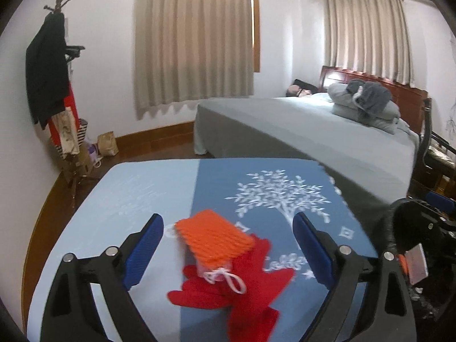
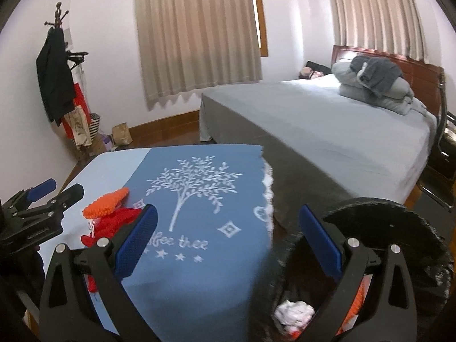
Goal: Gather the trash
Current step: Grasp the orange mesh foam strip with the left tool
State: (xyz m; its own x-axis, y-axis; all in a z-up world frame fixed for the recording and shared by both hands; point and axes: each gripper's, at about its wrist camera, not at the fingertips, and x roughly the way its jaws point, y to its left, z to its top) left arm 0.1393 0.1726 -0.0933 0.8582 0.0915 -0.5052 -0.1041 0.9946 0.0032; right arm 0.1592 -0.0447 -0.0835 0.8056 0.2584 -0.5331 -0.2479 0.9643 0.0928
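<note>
Partly done, I'd say: crumpled paper [image 2: 295, 312] already sits in the bin [image 2: 399, 228] under the right claw [image 2: 228, 236]. Orange-and-red bundle [image 1: 225, 259] left, between the left claw's [image 1: 228, 236] fingers. Both wide open, empty.

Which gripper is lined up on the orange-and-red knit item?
The left gripper: the knit item lies between its open fingers. The right gripper frames bare tablecloth.

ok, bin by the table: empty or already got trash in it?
Not empty. Right wrist view shows crumpled white paper and something orange inside the black bin.
</note>
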